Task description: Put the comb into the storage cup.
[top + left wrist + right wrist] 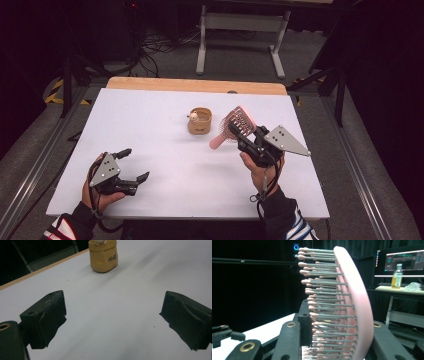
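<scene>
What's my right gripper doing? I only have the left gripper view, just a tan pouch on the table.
Observer: The right gripper is shut on a pink brush.
Operator: Which way is the brush turned?
Observer: In the high view its head is up and its handle slants down toward the pouch.
Operator: Where's my left gripper on the table?
Observer: The left gripper is near the front left of the table, fingers open, well apart from the pouch.

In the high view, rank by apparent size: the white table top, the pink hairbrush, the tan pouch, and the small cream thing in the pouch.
1. White table top
2. Pink hairbrush, partly hidden by the right gripper
3. Tan pouch, not far behind the brush
4. Cream thing, smallest
</scene>
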Tool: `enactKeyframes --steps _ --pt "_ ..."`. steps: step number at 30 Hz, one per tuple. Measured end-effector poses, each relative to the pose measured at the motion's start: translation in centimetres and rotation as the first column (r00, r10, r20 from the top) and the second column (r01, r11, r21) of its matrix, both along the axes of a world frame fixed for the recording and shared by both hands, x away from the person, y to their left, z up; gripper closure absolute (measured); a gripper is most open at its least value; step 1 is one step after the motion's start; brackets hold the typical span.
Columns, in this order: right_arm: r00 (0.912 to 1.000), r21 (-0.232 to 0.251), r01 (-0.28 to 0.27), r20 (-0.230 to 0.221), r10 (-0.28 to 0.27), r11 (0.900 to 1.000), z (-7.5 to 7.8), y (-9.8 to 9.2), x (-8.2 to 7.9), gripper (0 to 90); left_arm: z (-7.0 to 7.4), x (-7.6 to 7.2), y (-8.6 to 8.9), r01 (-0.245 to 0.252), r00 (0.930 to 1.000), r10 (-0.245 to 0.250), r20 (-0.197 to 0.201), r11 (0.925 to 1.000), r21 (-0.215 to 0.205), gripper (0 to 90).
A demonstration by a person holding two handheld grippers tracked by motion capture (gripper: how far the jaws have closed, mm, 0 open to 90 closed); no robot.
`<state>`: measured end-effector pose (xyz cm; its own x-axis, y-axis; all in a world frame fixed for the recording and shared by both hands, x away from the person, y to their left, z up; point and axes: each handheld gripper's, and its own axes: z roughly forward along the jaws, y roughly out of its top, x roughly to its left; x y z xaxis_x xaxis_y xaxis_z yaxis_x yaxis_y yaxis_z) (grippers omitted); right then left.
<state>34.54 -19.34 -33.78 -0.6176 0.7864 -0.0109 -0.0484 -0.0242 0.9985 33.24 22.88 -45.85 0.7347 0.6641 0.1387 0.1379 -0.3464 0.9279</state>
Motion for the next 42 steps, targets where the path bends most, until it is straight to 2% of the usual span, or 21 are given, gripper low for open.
enactKeyframes --steps 11,20,29,42 --pt "0.9978 -0.007 0.030 0.060 -0.029 1.000 2.2 0.0 0.7 63.5 -0.4 -0.5 1.1 -0.012 0.9998 0.012 -0.017 0.9999 -0.001 6.2" --pt "0.9950 -0.024 0.040 0.092 -0.038 0.999 4.1 1.1 1.9 63.5 -0.5 -0.5 1.2 -0.011 0.9997 0.011 -0.021 0.9999 0.003 5.6" --pt "0.9957 -0.020 0.038 0.085 -0.036 0.999 4.8 1.9 3.5 63.5 -0.6 -0.3 1.2 -0.007 0.9996 0.007 -0.026 1.0000 0.006 5.6" --pt "0.9970 -0.023 0.057 0.053 -0.055 0.998 4.4 3.1 6.0 63.5 -0.6 -0.5 1.1 -0.007 0.9999 0.006 -0.016 1.0000 -0.002 5.6"
